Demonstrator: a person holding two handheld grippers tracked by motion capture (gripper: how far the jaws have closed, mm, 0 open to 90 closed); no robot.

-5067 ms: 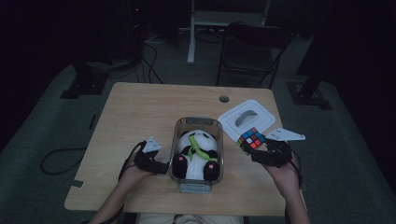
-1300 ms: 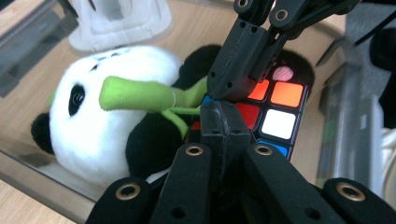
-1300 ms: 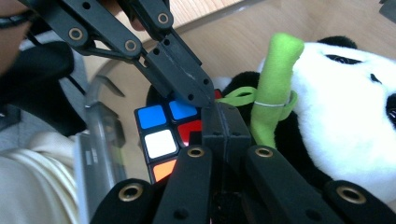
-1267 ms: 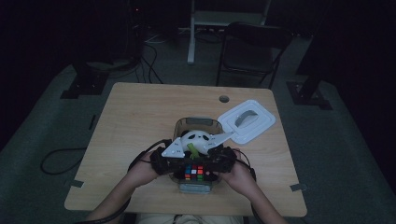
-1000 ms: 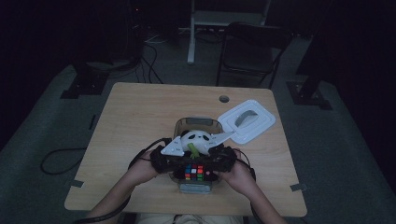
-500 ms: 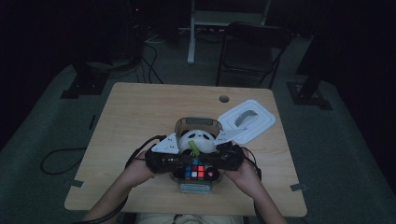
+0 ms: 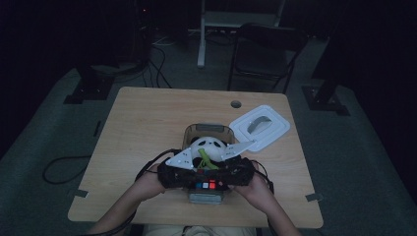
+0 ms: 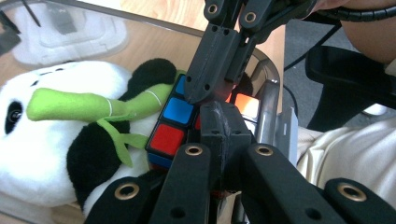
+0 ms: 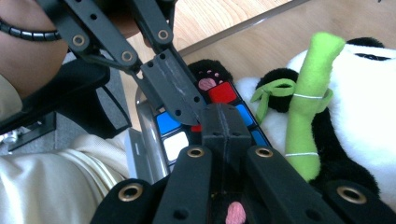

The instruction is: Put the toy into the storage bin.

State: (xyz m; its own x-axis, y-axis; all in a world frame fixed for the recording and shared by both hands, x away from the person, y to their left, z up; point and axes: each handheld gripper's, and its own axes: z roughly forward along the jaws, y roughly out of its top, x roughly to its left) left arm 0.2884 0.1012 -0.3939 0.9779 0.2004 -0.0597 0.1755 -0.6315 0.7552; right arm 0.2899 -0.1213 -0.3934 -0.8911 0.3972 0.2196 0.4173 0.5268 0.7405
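Plain colour stickers, cube (image 8: 173, 122) unlabelled

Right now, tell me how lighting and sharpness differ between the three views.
High view: dim and underexposed, room nearly black, the puzzle cube only small colour specks. Left gripper view: bright, the plush panda crisp, the nearest jaws slightly soft. Right gripper view: also bright, the green bamboo stalk sharp, the bin rim a little blurred.

From above my side of the table (image 7: 147, 118) one camera looks forward and down from afar, while a camera on each of my grippers looks close along its jaws from opposite sides, all three sharing the cube (image 8: 170, 126) beside the panda (image 9: 364, 107).
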